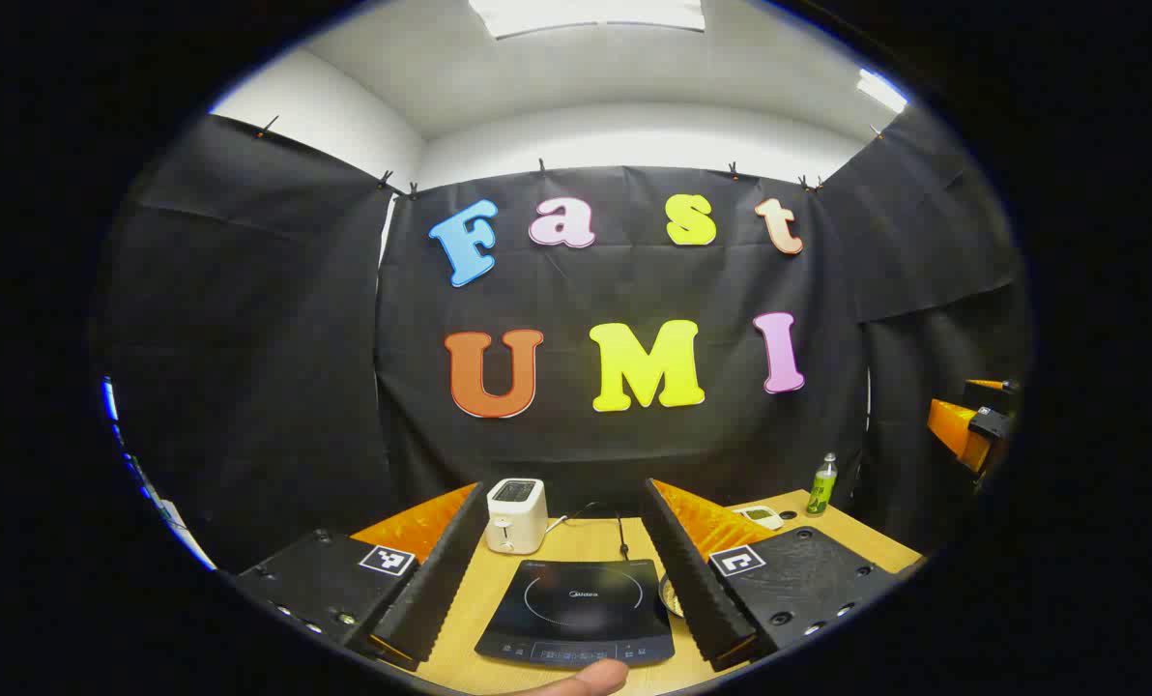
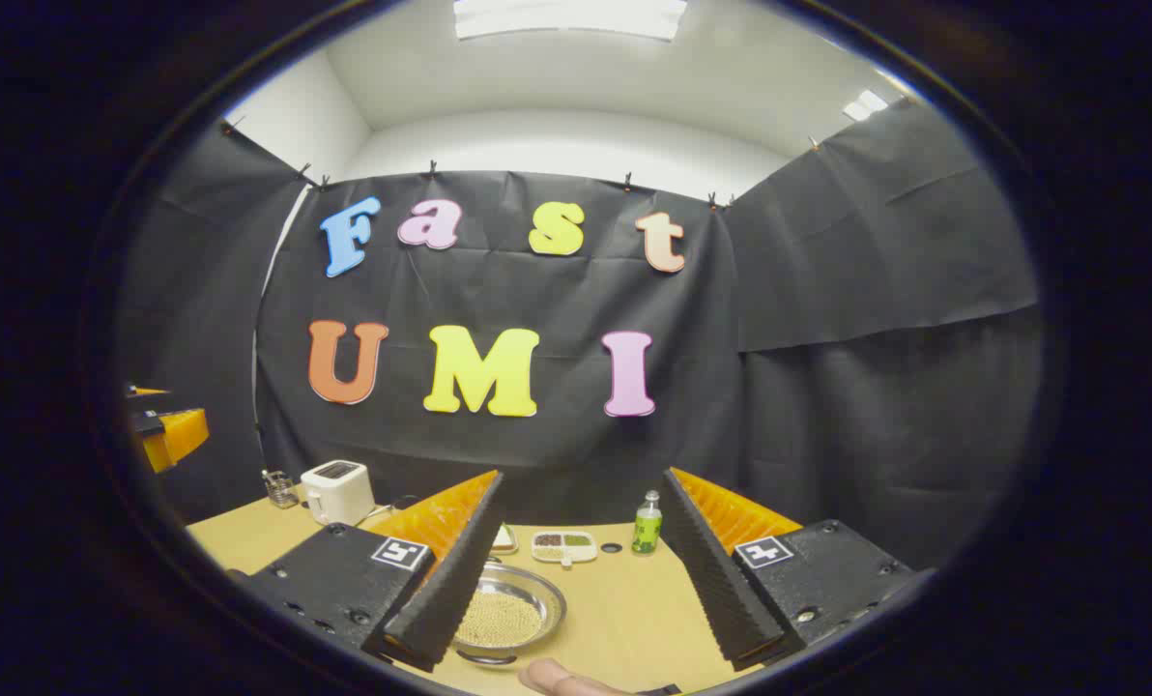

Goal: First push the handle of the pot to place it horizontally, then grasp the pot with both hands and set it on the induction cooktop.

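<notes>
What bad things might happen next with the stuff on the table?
1. The pan full of small beads sits right by the right hand-held gripper, whose jaws stand open; a careless push might tip it and spill them.
2. The cooktop has a cord running behind it near the toaster; the open left hand-held gripper could snag it.
3. A fingertip lies at the cooktop's front edge and might get bumped.

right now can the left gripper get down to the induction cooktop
Probably yes. The left gripper is open and the induction cooktop lies straight ahead between its fingers with a bare top. The white toaster stands behind it, out of the way.
</notes>
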`<state>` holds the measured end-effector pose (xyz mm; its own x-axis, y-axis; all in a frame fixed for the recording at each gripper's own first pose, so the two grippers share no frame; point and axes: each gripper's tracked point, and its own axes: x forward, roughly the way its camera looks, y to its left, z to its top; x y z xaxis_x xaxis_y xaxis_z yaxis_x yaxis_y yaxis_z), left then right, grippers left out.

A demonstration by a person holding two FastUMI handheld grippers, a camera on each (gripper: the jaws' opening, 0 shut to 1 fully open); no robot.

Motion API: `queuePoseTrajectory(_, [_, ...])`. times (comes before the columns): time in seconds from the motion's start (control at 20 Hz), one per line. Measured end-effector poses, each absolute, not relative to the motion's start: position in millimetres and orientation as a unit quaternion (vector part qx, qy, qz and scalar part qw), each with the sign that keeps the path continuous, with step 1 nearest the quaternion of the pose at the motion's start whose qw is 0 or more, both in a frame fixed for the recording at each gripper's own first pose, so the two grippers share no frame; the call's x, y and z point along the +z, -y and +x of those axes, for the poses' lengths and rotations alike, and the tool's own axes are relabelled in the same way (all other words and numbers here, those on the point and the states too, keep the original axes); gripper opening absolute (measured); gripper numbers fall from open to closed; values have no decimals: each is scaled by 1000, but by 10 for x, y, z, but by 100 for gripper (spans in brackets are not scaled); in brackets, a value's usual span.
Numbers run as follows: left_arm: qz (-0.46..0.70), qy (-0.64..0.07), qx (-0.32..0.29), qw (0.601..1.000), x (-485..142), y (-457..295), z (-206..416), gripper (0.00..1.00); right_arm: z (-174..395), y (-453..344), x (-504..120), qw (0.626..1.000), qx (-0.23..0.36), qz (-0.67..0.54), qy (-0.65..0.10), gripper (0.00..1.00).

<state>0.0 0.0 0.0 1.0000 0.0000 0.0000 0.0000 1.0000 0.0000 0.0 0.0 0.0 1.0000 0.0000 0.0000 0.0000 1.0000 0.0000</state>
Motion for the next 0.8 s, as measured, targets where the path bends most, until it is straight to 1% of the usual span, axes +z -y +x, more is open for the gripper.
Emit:
queuePoseTrajectory(0.05, [-1,0,-1,1000,3,20,-1,95,11,18,-7,1000,2,3,-3,96])
queuePoseTrajectory(0.1, [-1,1,-2,1000,4,39,-5,94,16,58,-28,1000,0,5,-5,96])
queuePoseTrajectory(0.35, [-7,11,-3,1000,67,78,-27,94,64,198,-39,1000,-13,10,-7,96])
queuePoseTrajectory(0.4, [-8,11,-5,1000,71,94,-22,94,66,202,-48,1000,-13,11,-7,100])
queuePoseTrajectory(0.45, [-8,11,-6,1000,62,100,-30,94,69,211,-43,1000,-14,10,-7,100])
queuePoseTrajectory(0.5, [-8,10,-5,1000,55,97,-40,94,75,236,-55,1000,-16,10,-6,96])
queuePoseTrajectory(0.55, [-7,11,-4,1000,59,93,-59,94,85,236,-51,1000,-17,10,-6,100])
queuePoseTrajectory(0.6, [-7,12,-4,1000,61,95,-70,94,89,235,-64,1000,-18,13,-7,100])
queuePoseTrajectory(0.65, [-8,12,-4,1000,61,101,-87,94,108,235,-68,1000,-18,15,-8,96])
queuePoseTrajectory(0.8, [-12,12,-5,1000,48,114,-119,94,168,192,-164,999,-11,22,-23,96])
